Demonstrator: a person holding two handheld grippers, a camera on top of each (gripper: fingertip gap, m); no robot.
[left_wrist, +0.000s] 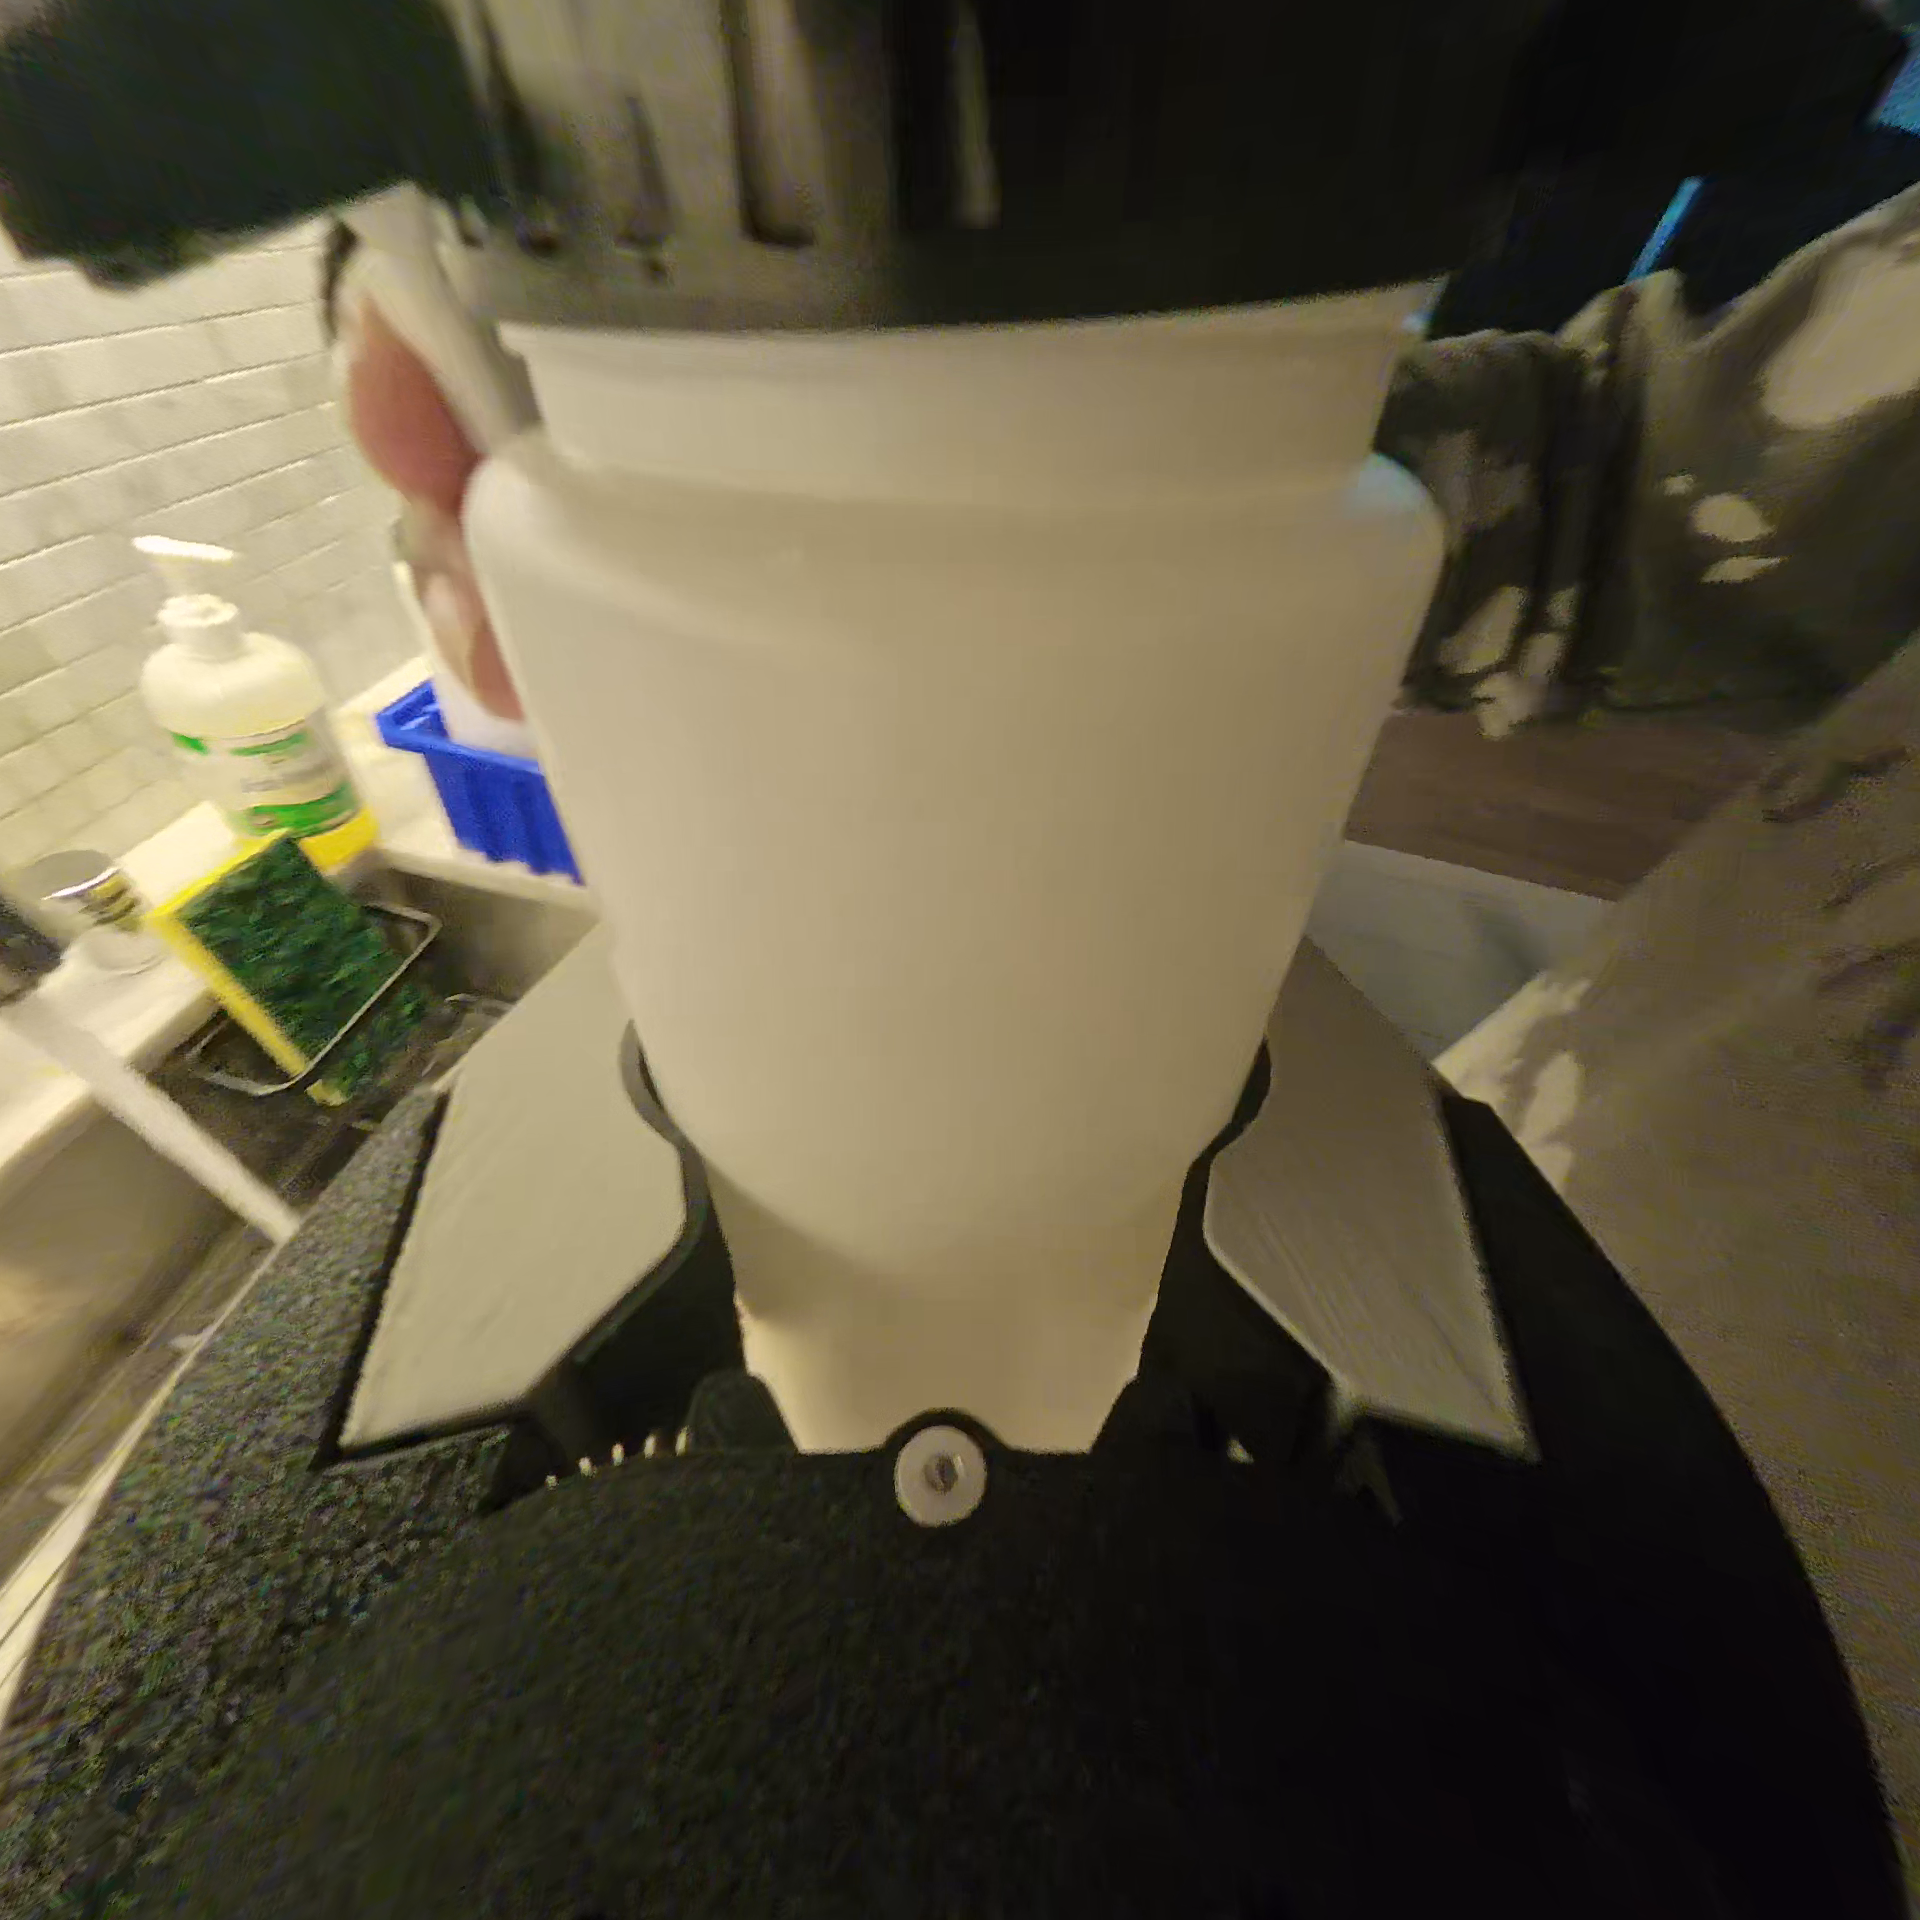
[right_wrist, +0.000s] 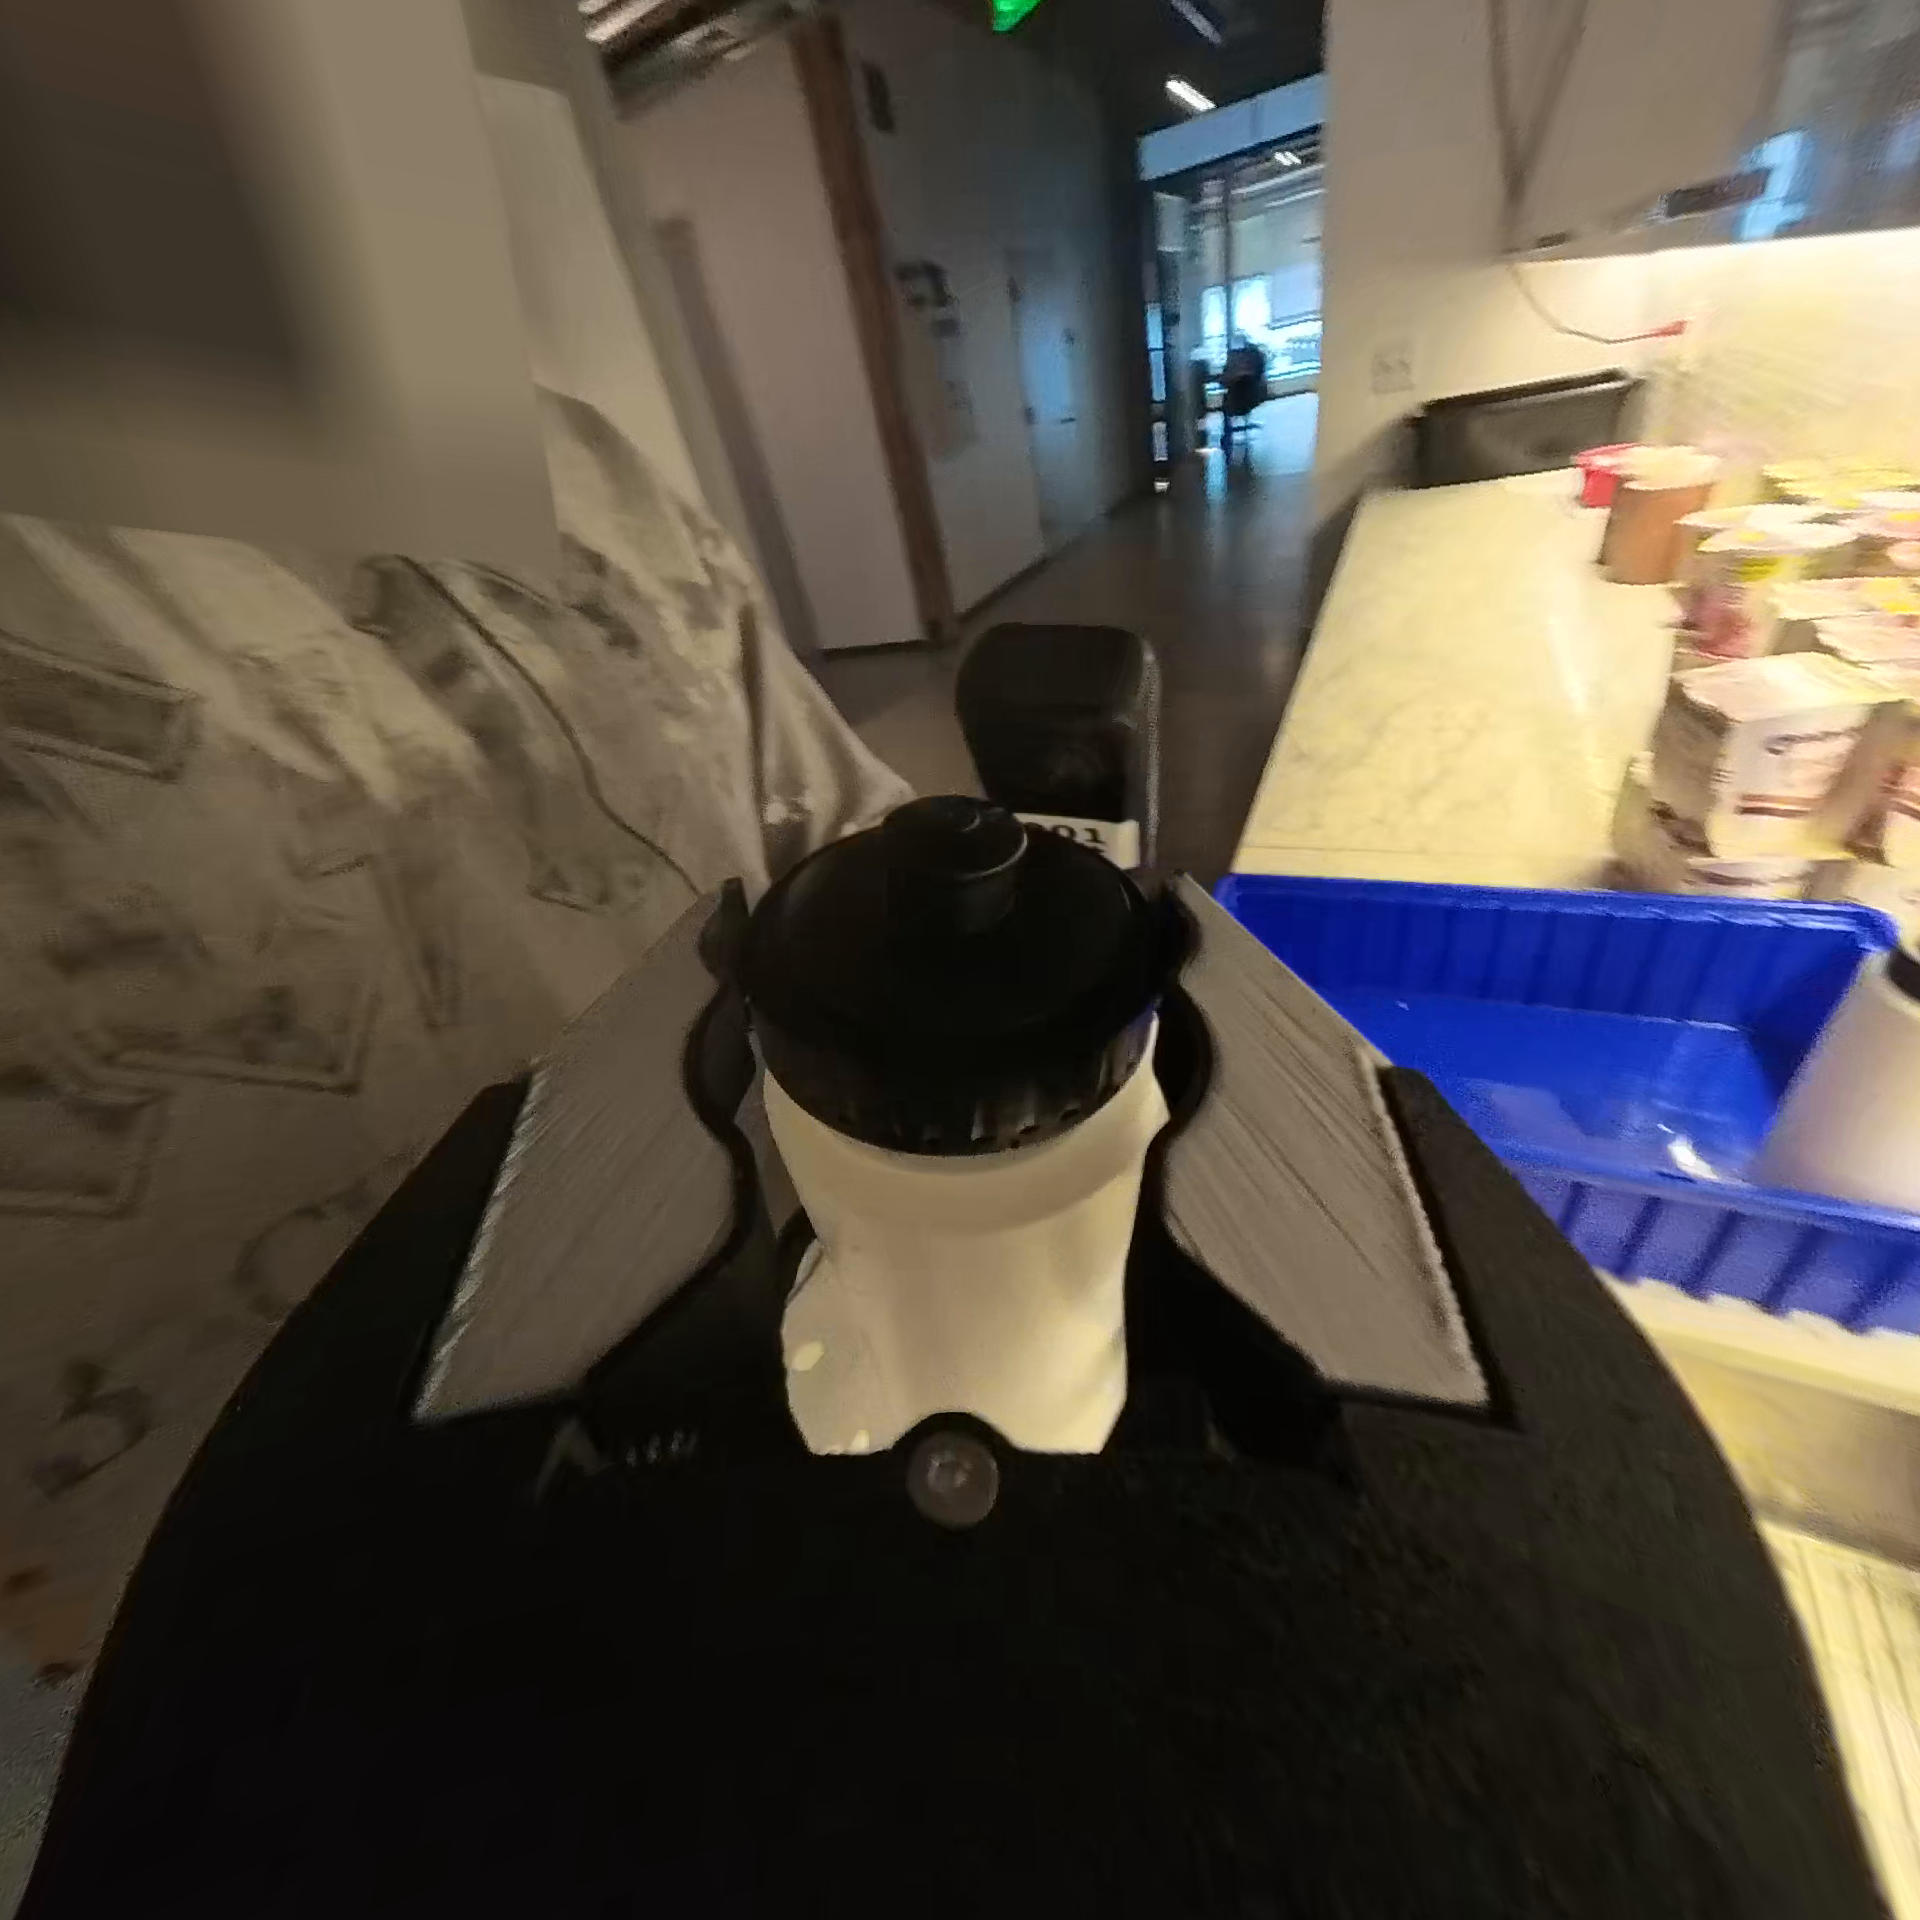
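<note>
A white plastic bottle (left_wrist: 956, 727) with a black screw cap (right_wrist: 951, 987) is held between both grippers. My left gripper (left_wrist: 948, 1070) is shut on the bottle's white body near its base. My right gripper (right_wrist: 954, 935) is shut on the black cap, with the bottle's white neck (right_wrist: 956, 1247) below it. In the left wrist view the cap (left_wrist: 935, 281) is at the top, with the right gripper's grey fingers (left_wrist: 727, 135) around it. A person's hand (left_wrist: 405, 416) shows beside the cap.
A blue bin (right_wrist: 1558, 1049) on a marble counter (right_wrist: 1455, 665) holds another white bottle (right_wrist: 1860, 1070). Cups and packets (right_wrist: 1766, 644) crowd the counter's far right. A soap pump bottle (left_wrist: 244, 717) and a yellow-green sponge (left_wrist: 291, 956) stand by a sink. A patterned sleeve (left_wrist: 1662, 520) is at the right.
</note>
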